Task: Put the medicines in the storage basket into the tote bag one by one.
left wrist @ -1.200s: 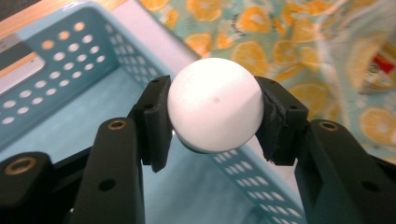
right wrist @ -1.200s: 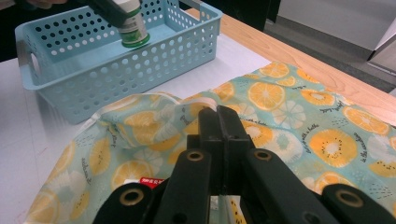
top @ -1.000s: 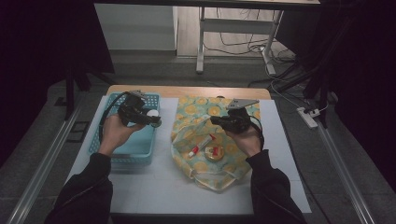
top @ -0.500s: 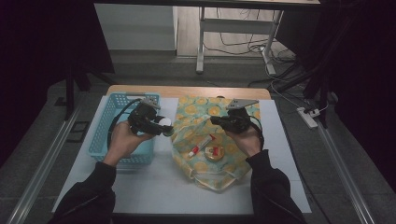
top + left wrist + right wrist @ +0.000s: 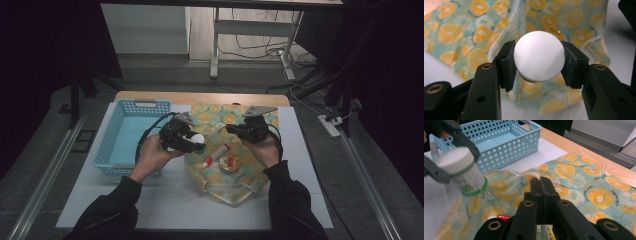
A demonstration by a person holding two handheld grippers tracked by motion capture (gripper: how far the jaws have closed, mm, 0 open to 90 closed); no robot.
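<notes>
Your worktop (image 5: 150,200) has a big cloth bag (image 5: 220,182) with orange slices printed on it. The bag lies flat in the middle. It is soft and floppy and will fold and slide if you pull it. A plain cloth like that does not break.

Left of the bag stands a blue basket (image 5: 111,145) with holes in its walls. It is stiff plastic and looks light, so a bump could push it along.

Your left gripper (image 5: 192,145) is clamped on a small jar (image 5: 461,171) with a white cap (image 5: 539,58). The jaws press the white cap from both sides. The jar hangs in the air over the left edge of the bag, between the basket and the things on the bag. It is round and smooth, so it could slip or twist. Hold it at the cap, right across the middle, and keep the squeeze even. It looks small and light, and the plastic looks hard.

Your right gripper (image 5: 231,130) has its jaws closed tight with nothing in them. It rests over the far part of the bag.

On the bag lie a small red and white tube (image 5: 211,159) and a round little tin (image 5: 230,163). Both are small and would be easy to knock.
</notes>
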